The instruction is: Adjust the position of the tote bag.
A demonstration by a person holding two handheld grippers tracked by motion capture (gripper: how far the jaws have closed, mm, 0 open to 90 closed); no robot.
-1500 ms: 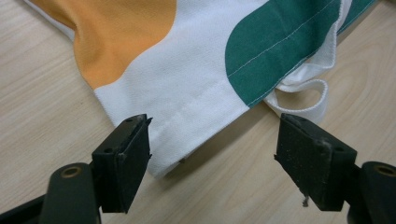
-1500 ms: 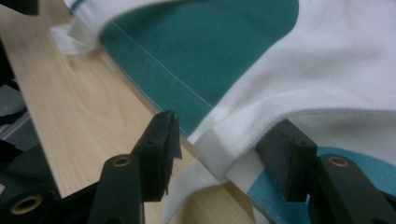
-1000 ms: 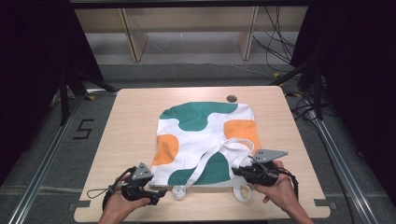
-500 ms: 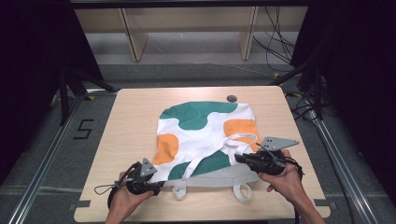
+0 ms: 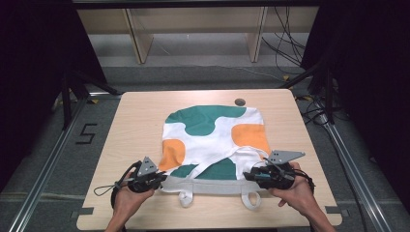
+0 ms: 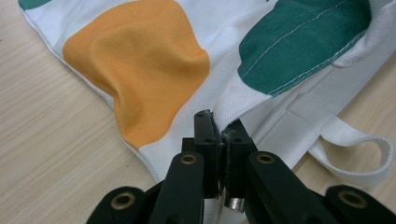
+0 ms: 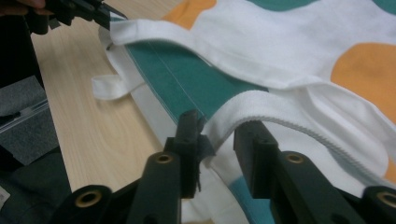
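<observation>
Two tongs are working the near edge of a fabric bag (image 5: 212, 140), white with green and orange patches, which is lying flat in the middle of the frame in the high view on the pale wooden worktop (image 5: 135, 125). Low and left of centre in that view, the left tongs (image 5: 162, 180) are sitting at the bag's lower left corner, and the left gripper view is showing their black jaws pressed together on the white hem (image 6: 233, 105), having just been closing, with cloth pinched between them beside an orange patch (image 6: 140, 65). Low and right of centre in the high view, the right tongs (image 5: 249, 176) are sitting at the bag's lower right corner; their jaws have just been opening and are now standing spread, with a white webbing strap (image 7: 261, 105) arching across the gap between them, the pads not pressing on it. Two white loop handles (image 5: 186, 199) are poking out from the bag's lower edge toward the bottom of the frame. One small dark round object (image 5: 239, 102) is lying on the worktop just above the bag's upper edge.
</observation>
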